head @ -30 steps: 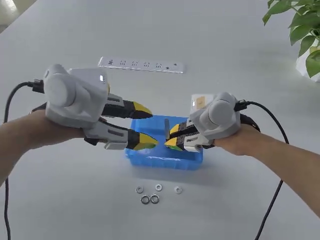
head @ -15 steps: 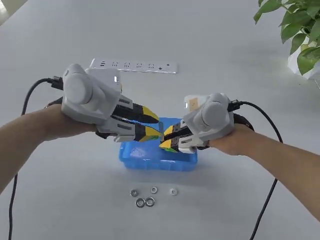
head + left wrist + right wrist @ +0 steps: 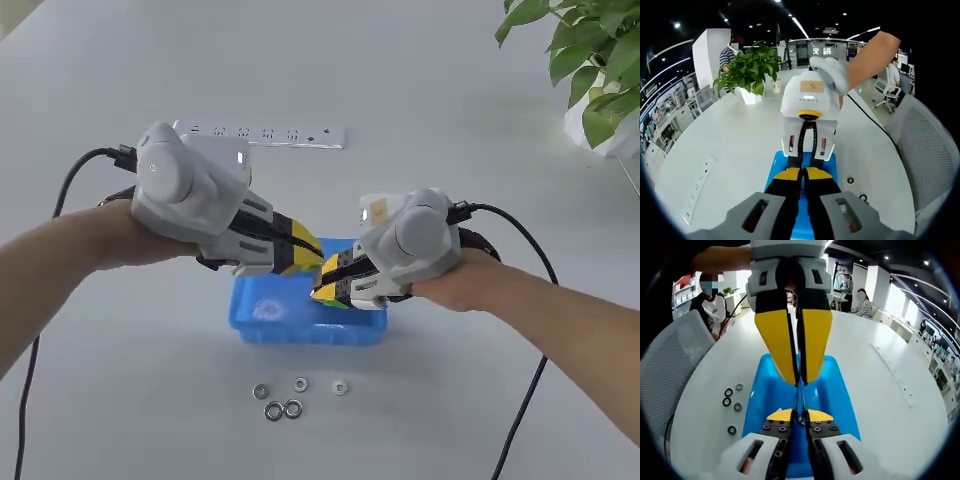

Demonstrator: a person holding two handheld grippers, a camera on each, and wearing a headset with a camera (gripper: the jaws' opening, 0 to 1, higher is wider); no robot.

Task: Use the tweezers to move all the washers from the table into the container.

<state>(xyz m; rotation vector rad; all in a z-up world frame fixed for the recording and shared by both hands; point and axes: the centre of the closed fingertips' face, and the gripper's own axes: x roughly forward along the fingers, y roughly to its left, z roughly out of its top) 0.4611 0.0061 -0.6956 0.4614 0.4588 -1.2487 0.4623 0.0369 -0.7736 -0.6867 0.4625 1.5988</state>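
The thin metal tweezers (image 3: 799,399) stand over the blue container (image 3: 268,318), held from both sides. My left gripper (image 3: 312,256) comes in from the left with its yellow jaws pressed onto the tweezers. In the right gripper view the left gripper (image 3: 799,380) reaches down from the top. My right gripper (image 3: 326,290) is shut on the tweezers' other end, with the right gripper (image 3: 800,416) just above the container (image 3: 832,390). Several washers (image 3: 293,408) lie on the table in front of the container, and the washers (image 3: 728,392) sit to its left in the right gripper view.
A white power strip (image 3: 260,133) lies behind the container. A potted plant (image 3: 590,60) stands at the far right corner. Black cables (image 3: 520,420) trail from both grippers across the white table (image 3: 450,120). People sit at desks in the background.
My left gripper has moved right to meet the right one over the container, and its jaws have shut on the tweezers. The washers lie as before.
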